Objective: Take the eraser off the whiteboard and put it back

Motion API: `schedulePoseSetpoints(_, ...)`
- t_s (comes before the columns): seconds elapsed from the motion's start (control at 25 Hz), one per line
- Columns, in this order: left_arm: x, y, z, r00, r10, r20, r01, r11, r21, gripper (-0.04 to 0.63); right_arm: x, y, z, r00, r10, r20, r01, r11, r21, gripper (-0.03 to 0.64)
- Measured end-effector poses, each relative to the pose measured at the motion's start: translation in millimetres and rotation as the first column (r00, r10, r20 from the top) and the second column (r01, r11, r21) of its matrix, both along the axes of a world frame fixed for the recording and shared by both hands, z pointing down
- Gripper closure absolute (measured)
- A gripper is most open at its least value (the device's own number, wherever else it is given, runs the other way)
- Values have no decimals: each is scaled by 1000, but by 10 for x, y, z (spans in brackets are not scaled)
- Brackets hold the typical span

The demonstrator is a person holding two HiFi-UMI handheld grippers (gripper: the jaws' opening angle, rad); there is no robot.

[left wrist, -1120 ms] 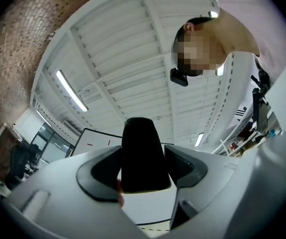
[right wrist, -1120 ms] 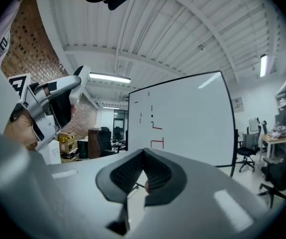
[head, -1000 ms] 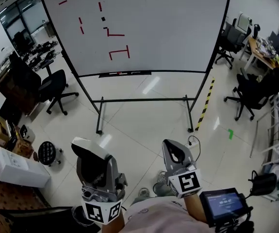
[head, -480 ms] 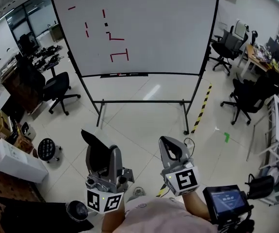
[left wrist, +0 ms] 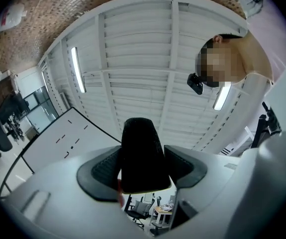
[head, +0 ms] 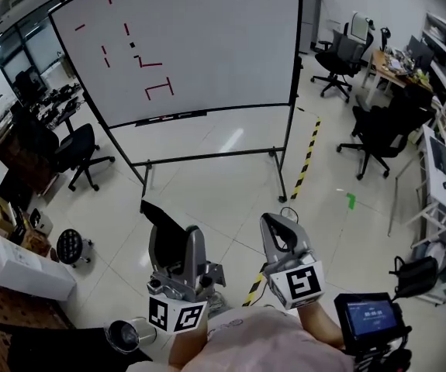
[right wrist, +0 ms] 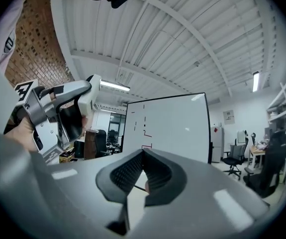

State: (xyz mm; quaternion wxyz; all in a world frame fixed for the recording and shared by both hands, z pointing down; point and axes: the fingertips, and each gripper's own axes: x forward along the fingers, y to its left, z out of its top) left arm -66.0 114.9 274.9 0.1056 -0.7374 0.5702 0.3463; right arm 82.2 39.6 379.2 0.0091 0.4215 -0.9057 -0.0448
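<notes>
Open tiled floor (head: 223, 200) runs up to the whiteboard (head: 207, 45), whose stand's low feet (head: 146, 184) jut forward (one at each end). An office chair (head: 79, 142) and a stool (head: 69, 246) narrow the left; more chairs (head: 374, 134) and desks (head: 389, 64) crowd the right.

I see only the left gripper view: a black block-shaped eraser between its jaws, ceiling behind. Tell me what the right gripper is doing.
Observer: The right gripper has its jaws together, with nothing between them.
Operator: Now give me the way ahead for the eraser.
Observer: The white whiteboard on its black-framed stand stands ahead-left, across open tiled floor.
Operator: Report anything lying on that floor.
Observer: A strip of yellow-and-black striped tape lies beside the stand's right foot.
</notes>
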Motion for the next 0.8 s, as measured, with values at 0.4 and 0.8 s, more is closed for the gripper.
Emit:
schedulePoseSetpoints(0.4, 307, 7, -38, 999, 30, 18, -30, 1000, 0, 321, 289, 79, -43, 1000, 19, 21, -19, 1000, 11, 614)
schedulePoseSetpoints(0.8, 557, 6, -17, 997, 68, 46, -69, 998, 10, 319, 468, 76, -17, 1000, 14, 26, -14, 1000, 15, 612)
